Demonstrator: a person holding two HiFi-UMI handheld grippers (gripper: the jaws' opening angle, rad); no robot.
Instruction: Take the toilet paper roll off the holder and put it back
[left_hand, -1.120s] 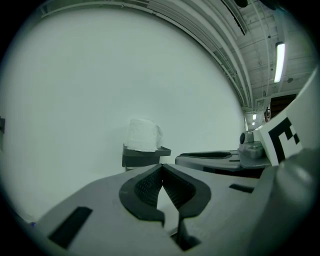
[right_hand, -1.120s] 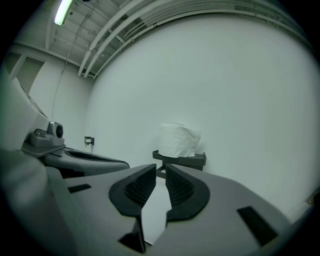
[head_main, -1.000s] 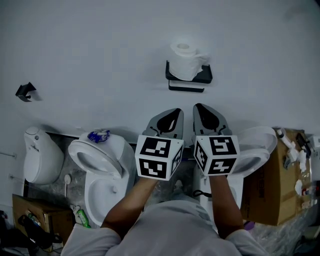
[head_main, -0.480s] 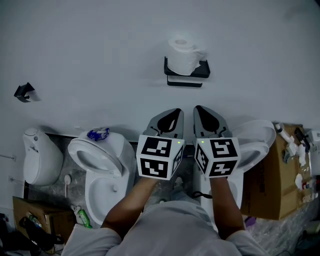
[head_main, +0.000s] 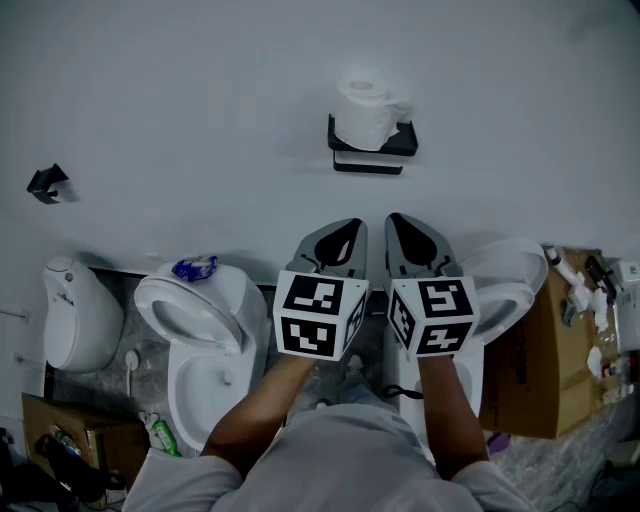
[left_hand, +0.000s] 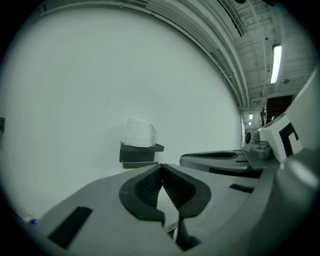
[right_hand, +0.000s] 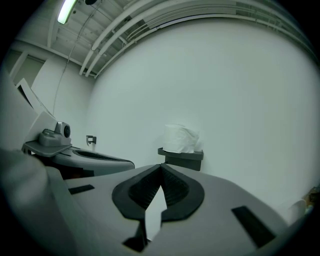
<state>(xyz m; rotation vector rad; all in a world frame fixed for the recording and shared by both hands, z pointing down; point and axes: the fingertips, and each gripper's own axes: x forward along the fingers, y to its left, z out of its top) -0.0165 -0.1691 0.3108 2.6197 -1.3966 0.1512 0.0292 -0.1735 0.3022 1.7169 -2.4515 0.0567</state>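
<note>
Toilet paper roll (head_main: 368, 108) upright on holder (head_main: 375, 150) (wall-mounted); left gripper (left_hand: 161, 169), right gripper (right_hand: 160, 167) closed, empty.

Hidden or unclear
The holder (left_hand: 140, 152) wall hides the base of the toilet paper roll (left_hand: 139, 131); the right gripper (head_main: 398, 220) and arm cover most of one toilet (head_main: 512, 285); a blue object (head_main: 195, 268) is too small to identify.

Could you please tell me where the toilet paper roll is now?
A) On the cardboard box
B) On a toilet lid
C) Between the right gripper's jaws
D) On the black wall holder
D: the toilet paper roll stands upright on the black holder fixed to the wall.
</note>
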